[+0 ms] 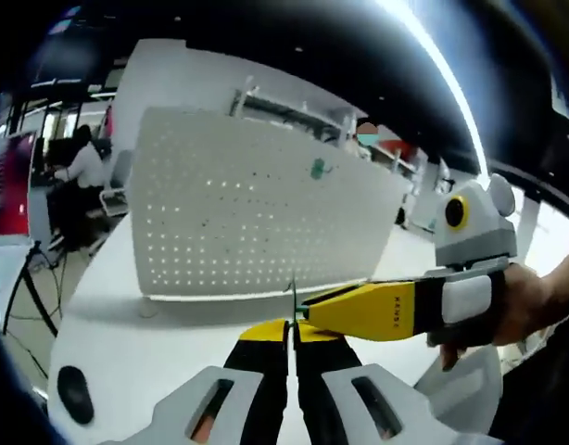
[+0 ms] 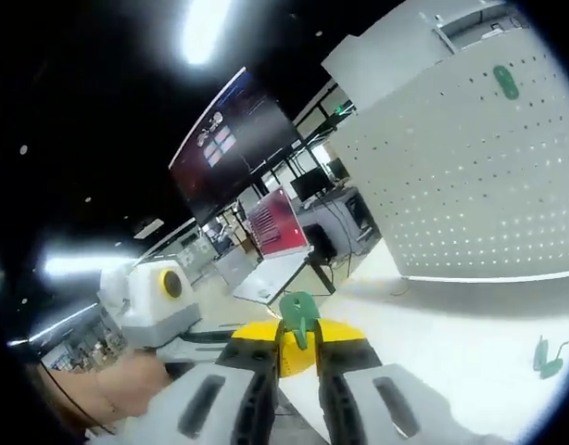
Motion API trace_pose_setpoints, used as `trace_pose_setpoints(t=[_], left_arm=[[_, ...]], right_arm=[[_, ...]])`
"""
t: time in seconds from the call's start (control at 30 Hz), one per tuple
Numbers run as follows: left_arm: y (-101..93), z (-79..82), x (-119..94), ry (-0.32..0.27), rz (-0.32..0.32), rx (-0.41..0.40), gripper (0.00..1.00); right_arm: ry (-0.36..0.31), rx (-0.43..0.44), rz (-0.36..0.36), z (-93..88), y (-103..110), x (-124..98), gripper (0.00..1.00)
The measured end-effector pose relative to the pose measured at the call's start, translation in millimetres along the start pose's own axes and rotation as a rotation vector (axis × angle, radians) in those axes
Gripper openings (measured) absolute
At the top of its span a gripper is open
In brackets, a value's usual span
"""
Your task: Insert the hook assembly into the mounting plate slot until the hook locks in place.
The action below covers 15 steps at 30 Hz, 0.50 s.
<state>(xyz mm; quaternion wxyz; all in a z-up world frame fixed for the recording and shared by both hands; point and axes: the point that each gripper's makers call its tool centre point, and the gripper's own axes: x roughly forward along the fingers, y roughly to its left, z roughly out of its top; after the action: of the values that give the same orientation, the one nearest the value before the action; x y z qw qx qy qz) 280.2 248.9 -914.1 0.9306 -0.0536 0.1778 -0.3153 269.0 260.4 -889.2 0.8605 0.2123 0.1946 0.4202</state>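
A white perforated mounting plate (image 1: 238, 218) (image 2: 470, 176) stands upright on the white table (image 1: 136, 343), with one green hook (image 1: 317, 169) (image 2: 505, 82) hanging on it. I hold a second green hook (image 2: 298, 317) in the air in front of the plate; in the left gripper view it shows edge-on as a thin green sliver (image 1: 292, 298). My left gripper (image 1: 289, 336) is shut on it from below. My right gripper (image 2: 298, 345), held by a hand, comes in from the right (image 1: 308, 313) and closes on the same hook. The left gripper (image 2: 257, 332) crosses just behind it.
A third green hook (image 2: 547, 357) lies on the table near the plate's foot. A small black object (image 1: 73, 389) sits at the table's near-left edge. A person (image 1: 81, 167) sits at a desk far left. A large screen (image 2: 233, 139) hangs in the background.
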Motion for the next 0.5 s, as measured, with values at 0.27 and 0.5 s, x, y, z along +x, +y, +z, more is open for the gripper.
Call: trace_pose_setpoints(t=[0.27,0.5], left_arm=[[2.0,4.2,-0.5,-0.023,0.008,0.028,0.01],[5.1,7.8,-0.1,-0.035,0.026,0.049,0.01]], right_arm=[[-0.012,0.028,0.002,4.4,-0.3,-0.9,0.05],[-0.024,0.003,-0.016,7.8,0.0,4.2,0.02]])
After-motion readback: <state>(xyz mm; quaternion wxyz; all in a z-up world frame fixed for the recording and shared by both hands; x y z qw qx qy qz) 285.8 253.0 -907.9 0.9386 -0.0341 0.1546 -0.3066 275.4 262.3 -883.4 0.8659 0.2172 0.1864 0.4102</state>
